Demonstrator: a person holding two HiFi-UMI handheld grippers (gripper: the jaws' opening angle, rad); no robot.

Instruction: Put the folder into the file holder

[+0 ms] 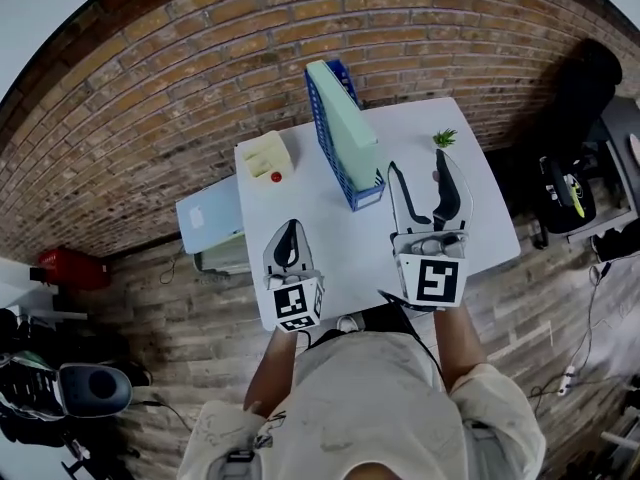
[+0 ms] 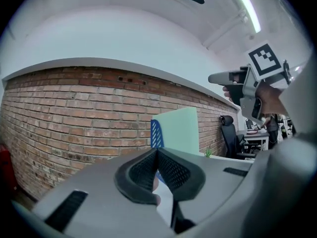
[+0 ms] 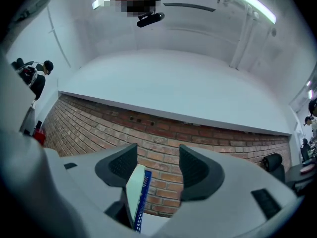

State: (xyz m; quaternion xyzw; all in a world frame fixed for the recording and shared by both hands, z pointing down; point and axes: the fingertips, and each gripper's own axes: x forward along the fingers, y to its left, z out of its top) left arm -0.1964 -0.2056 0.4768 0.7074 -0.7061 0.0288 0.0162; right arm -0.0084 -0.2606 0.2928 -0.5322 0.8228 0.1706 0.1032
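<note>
Both tools are hanging empty over the white bench (image 1: 340, 253), the left hand-held gripper (image 1: 290, 230) clenched and the right hand-held gripper (image 1: 417, 163) released, while the pale green folder (image 1: 350, 128) is standing inside the tall blue mesh file holder (image 1: 322, 133), which a careless sweep nearby is likely risking toppling.

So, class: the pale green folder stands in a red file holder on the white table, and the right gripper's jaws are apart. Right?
Not quite: the file holder is blue, not red, as the head view shows. The rest holds: the pale green folder stands in it on the white table, and the right gripper has its jaws apart.
</note>
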